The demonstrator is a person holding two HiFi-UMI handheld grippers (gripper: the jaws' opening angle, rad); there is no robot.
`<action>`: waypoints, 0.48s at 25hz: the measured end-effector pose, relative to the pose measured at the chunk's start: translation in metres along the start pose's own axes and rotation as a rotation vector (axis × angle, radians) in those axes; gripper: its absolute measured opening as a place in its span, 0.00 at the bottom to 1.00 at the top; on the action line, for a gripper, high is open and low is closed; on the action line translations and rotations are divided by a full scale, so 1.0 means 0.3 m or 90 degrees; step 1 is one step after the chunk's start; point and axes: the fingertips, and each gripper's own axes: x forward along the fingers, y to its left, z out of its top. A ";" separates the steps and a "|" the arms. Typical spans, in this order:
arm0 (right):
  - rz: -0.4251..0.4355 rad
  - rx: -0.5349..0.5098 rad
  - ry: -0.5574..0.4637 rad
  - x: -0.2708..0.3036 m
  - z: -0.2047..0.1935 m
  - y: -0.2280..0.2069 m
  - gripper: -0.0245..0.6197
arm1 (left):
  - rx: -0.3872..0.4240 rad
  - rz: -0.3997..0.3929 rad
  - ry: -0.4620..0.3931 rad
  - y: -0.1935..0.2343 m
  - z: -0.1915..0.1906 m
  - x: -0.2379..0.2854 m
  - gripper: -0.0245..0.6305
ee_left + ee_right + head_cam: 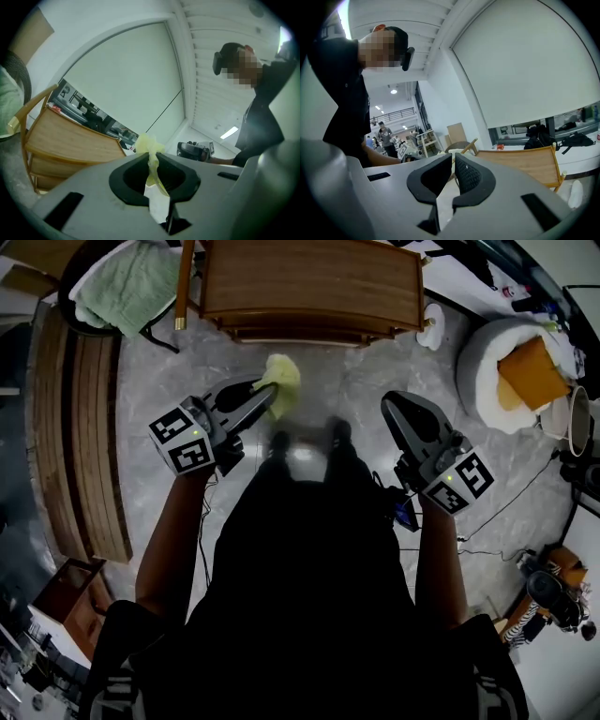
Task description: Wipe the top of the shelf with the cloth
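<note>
Because the cloth [282, 379] is soft, thin and light, it hangs limp from the left gripper [264, 397], whose jaws pinch one bunched end of it, above the floor [356, 381] and just in front of the wooden shelf [314, 282]. It probably folds under pressure, so a hold nearer its middle seems better for wiping. The right gripper [391, 404] carries nothing, its jaws almost pressed together.
</note>
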 end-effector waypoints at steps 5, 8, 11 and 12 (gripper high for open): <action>0.023 -0.004 -0.012 0.003 0.060 -0.169 0.09 | 0.008 0.031 -0.008 0.054 0.038 0.113 0.10; 0.045 -0.011 -0.015 -0.014 0.104 -0.271 0.09 | 0.010 0.058 -0.013 0.071 0.063 0.197 0.10; 0.063 -0.017 -0.012 -0.062 0.151 -0.391 0.09 | 0.000 0.081 -0.017 0.069 0.073 0.311 0.10; 0.071 -0.016 -0.013 -0.079 0.167 -0.434 0.09 | -0.004 0.088 -0.014 0.068 0.073 0.357 0.10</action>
